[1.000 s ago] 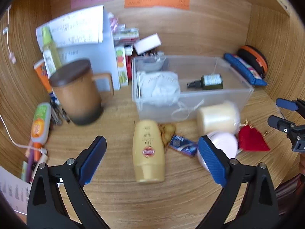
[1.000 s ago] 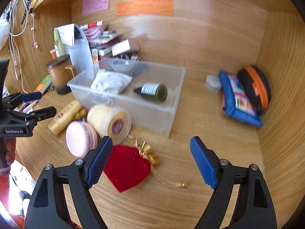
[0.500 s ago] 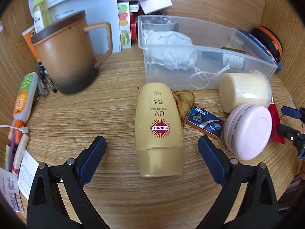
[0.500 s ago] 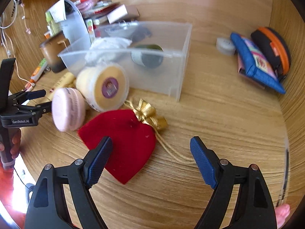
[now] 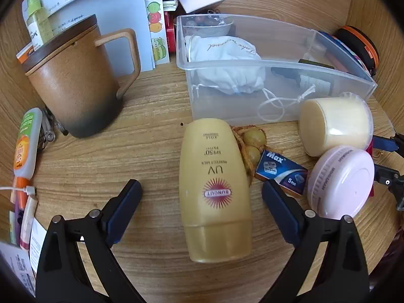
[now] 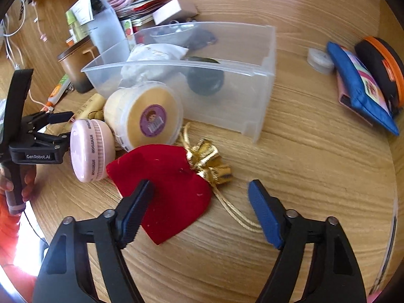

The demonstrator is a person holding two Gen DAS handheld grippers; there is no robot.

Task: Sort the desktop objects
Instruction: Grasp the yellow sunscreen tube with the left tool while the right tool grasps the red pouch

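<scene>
A yellow sunscreen tube [image 5: 214,189] lies on the wooden desk between the wide-apart fingers of my left gripper [image 5: 202,199], which is open and does not press it. Beside it lie small gold bells [image 5: 250,144], a blue Max box [image 5: 280,171], a pink round case [image 5: 341,181] and a cream jar [image 5: 333,123]. In the right wrist view a red velvet pouch [image 6: 171,184] with a gold bow [image 6: 209,161] lies under my right gripper [image 6: 202,212]. Its jaws are closing around the pouch's lower part, with no press visible. A clear plastic bin [image 6: 262,96] holds a white pouch [image 5: 227,68] and a dark bottle [image 6: 205,79].
A brown lidded mug [image 5: 73,80] stands at the left, with papers and cartons behind it. Tubes and pens [image 5: 25,146] line the left edge. A blue pouch [image 6: 358,85], an orange-rimmed black case [image 6: 381,65] and a tape roll [image 6: 319,60] lie at the right by the wooden walls.
Both grippers have come down closer to the desk and tilted downward. The tube now lies between the left fingers, the red pouch under the right ones, whose gap has narrowed.
</scene>
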